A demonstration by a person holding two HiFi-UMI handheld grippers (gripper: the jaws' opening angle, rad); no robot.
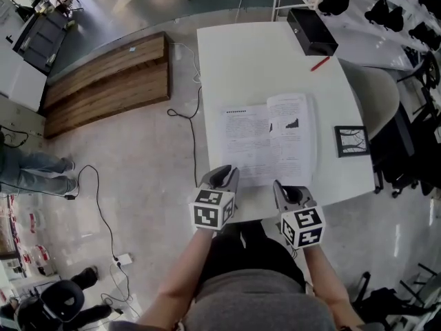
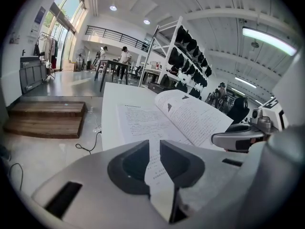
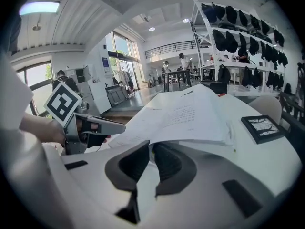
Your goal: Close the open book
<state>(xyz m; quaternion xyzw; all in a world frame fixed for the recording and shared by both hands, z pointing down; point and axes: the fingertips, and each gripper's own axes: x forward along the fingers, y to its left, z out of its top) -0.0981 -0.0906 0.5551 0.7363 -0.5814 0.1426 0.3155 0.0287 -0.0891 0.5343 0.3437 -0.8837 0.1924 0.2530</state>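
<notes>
**Open to the far left, crowded on the right**

I have bare table across the far-left part, and that is my widest lane. The open book fills the near middle. My left gripper and right gripper sit at its near edge, with a gap between them. To the right, a framed picture lies near the book, leaving only a thin strip. A red pen and a black box block the far-right corner. Chairs stand against the right side. Left of the table the floor is open, crossed by a cable.
</notes>
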